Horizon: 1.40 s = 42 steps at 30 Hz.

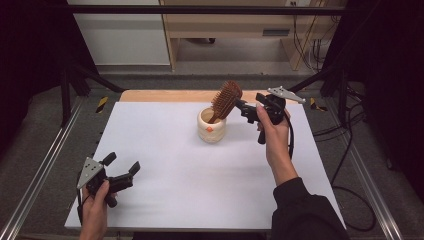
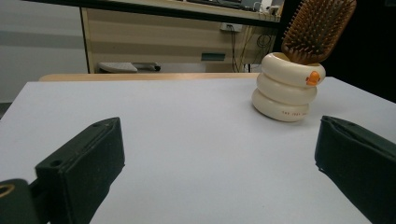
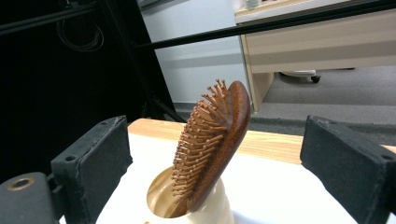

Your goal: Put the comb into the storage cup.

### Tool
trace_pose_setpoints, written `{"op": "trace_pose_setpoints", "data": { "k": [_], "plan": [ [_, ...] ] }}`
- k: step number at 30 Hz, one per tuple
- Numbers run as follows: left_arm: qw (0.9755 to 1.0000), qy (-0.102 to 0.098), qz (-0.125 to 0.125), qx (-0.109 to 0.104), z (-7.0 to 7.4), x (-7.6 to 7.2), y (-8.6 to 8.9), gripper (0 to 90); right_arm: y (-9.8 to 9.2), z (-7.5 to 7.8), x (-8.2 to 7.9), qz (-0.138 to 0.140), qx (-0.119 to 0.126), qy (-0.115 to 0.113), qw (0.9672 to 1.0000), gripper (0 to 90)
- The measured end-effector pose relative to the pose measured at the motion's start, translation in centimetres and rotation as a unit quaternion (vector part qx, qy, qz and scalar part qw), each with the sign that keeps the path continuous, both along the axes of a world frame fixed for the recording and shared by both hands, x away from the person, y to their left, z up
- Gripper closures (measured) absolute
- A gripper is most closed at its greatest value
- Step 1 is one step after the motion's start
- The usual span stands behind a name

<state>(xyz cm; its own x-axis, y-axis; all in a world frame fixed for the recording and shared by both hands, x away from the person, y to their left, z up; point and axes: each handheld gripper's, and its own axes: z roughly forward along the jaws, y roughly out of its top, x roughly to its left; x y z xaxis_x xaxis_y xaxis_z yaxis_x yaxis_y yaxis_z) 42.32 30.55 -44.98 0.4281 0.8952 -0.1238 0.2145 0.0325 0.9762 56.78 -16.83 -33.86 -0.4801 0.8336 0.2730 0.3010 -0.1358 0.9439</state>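
Observation:
A wooden hairbrush [image 1: 226, 99] stands handle-down in a cream ringed cup [image 1: 211, 127] on the far middle of the white table [image 1: 170, 175], its bristled head leaning right. My right gripper [image 1: 244, 107] hovers just right of the brush head, jaws open, pads apart from it. In the right gripper view the brush [image 3: 229, 126] rises out of the cup [image 3: 161, 198] beyond the open right gripper [image 3: 217, 140]. My left gripper [image 1: 122, 165] rests open near the front left edge. The left gripper view has its open jaws [image 2: 219, 149] empty, with the cup [image 2: 286, 88] and brush [image 2: 317, 28] far off.
A wooden strip [image 1: 165, 95] runs along the table's far edge. Metal rails [image 1: 40, 170] flank both sides, with black frame posts [image 1: 65, 95] at the far corners. Cables [image 1: 350, 165] lie on the floor at right. A wooden desk [image 1: 235, 25] stands behind.

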Motion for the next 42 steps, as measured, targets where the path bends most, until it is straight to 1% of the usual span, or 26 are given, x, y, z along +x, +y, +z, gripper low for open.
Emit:
{"op": "trace_pose_setpoints", "data": {
  "k": [8, 10, 17, 22, 26, 30, 35, 42],
  "plan": [
    [1.0, -0.001, 0.001, 0.0, 0.0, 0.0, 0.1, 1.6, -0.4, 0.2, -0.3, 0.001, -0.011, -0.006, 0.9999, 9.7],
    [1.0, -0.001, 0.001, 0.0, 0.0, 0.0, 0.1, 1.6, -0.4, 0.2, -0.4, 0.003, -0.01, -0.007, 0.9999, 10.0],
    [1.0, -0.001, 0.003, 0.0, 0.0, 0.0, 0.2, 1.6, -0.9, 0.5, -0.9, 0.002, -0.024, -0.014, 0.9996, 10.1],
    [1.0, -0.002, 0.003, 0.0, 0.0, 0.0, 0.2, 1.6, -1.4, 0.7, -1.3, -0.004, -0.033, -0.02, 0.9993, 9.7],
    [1.0, -0.002, 0.003, 0.0, 0.0, 0.1, 0.2, 1.6, -1.8, 0.8, -1.7, -0.009, -0.049, -0.025, 0.9984, 9.1],
    [1.0, -0.003, 0.003, 0.001, 0.1, 0.0, 0.3, 1.6, -2.2, 0.8, -2.1, -0.015, -0.057, -0.03, 0.9978, 7.9],
    [1.0, -0.004, 0.005, -0.003, 0.1, 0.0, 0.5, 1.6, -2.6, 0.5, -2.6, -0.025, -0.069, -0.042, 0.9964, 6.0],
    [1.0, -0.006, 0.005, -0.003, 0.2, 0.0, 0.7, 1.6, -3.5, 0.1, -3.2, -0.037, -0.078, -0.053, 0.9949, 4.5]
  ]
}}
